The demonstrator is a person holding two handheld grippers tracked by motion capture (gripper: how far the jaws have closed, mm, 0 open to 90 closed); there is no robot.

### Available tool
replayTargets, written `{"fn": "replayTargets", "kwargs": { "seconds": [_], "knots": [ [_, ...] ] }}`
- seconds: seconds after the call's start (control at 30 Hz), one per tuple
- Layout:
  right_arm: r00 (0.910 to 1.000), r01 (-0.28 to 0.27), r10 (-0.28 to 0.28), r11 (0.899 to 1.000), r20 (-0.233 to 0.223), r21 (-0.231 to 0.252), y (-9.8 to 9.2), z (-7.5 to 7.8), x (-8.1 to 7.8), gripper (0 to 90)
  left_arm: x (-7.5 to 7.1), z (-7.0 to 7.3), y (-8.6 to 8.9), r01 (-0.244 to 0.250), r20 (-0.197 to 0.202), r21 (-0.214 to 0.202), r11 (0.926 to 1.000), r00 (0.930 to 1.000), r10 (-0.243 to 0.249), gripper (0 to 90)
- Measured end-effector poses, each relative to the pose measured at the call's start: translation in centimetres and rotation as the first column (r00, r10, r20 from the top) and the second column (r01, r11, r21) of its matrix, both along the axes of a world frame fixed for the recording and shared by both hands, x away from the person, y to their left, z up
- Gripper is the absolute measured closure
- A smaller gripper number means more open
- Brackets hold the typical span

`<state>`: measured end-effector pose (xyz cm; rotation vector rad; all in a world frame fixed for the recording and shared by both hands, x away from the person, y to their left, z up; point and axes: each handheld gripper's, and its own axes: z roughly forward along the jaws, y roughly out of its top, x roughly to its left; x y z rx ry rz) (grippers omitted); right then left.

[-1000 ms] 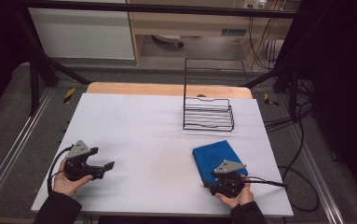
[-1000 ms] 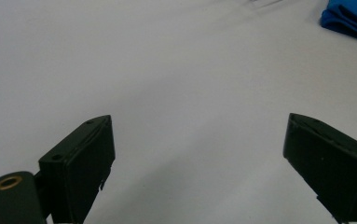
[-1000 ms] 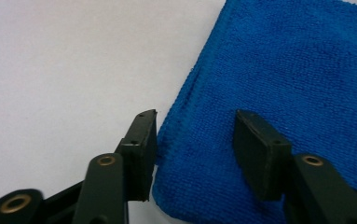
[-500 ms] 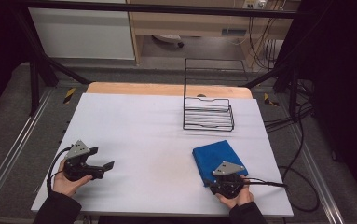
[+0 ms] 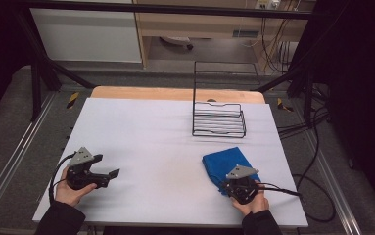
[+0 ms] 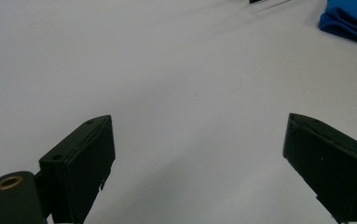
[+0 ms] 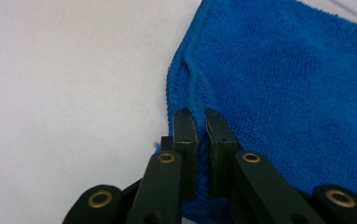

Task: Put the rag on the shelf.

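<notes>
At five o'clock on the worktop (image 5: 165, 132), the right gripper (image 7: 197, 122) has slid slightly nearer and now pinches the blue towel (image 5: 226, 166) edge, ready to lift, while the left gripper (image 5: 107, 175) stays wide open.

Left hand-held gripper (image 6: 199, 158) jaws wide; blue cloth(?) (image 6: 351, 18) top-rt.

Lab test rig, black metal frame (image 5: 38, 73), trailing cables (image 5: 317, 147), white-topped table (image 5: 141, 132)
</notes>
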<state>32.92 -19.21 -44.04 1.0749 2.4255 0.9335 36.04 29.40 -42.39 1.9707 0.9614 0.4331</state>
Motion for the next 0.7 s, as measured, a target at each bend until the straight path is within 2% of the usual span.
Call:
{"fn": "replayTargets", "kwargs": {
  "seconds": [0.23, 0.33, 0.47, 0.5, 0.57, 0.6, 0.7],
  "knots": [
    [0.9999, 0.008, -0.007, 0.994, -0.011, 0.111, -0.1, 1.2, 0.4, 86.1, 0.1, 0.0, 0.0, -0.004, 0.000, 0.000, 1.0000, 1.0000, 0.004, 9.3],
    [0.9999, 0.006, -0.004, 0.983, -0.016, 0.186, 1.4, 1.9, 0.7, 86.0, 0.1, -0.1, 0.0, -0.004, -0.003, 0.002, 1.0000, 1.0000, 0.004, 9.3],
    [0.9998, -0.004, 0.008, 0.979, -0.019, 0.203, 3.1, 2.2, 0.9, 85.9, 0.1, -0.1, 0.0, -0.004, -0.003, 0.001, 1.0000, 1.0000, 0.004, 9.3],
    [0.9994, -0.005, 0.012, 0.978, -0.031, 0.209, 4.2, 2.1, 0.9, 85.8, 0.1, -0.1, 0.0, -0.004, -0.003, 0.001, 1.0000, 1.0000, 0.004, 9.3],
    [0.9991, -0.007, 0.016, 0.976, -0.040, 0.218, 4.8, 1.9, 0.9, 85.7, 0.1, -0.1, 0.1, -0.004, -0.004, 0.000, 1.0000, 1.0000, 0.004, 9.3],
    [0.9973, -0.018, 0.034, 0.971, -0.065, 0.237, 5.9, 1.6, 0.9, 85.4, 0.2, -0.1, 0.0, -0.007, -0.005, -0.002, 1.0000, 1.0000, 0.007, 9.3],
    [0.9959, -0.031, 0.051, 0.969, -0.074, 0.247, 6.6, 1.2, 1.0, 84.8, 0.1, -0.1, 0.0, -0.004, -0.007, 0.000, 1.0000, 1.0000, 0.004, 9.3]
  ]
}}
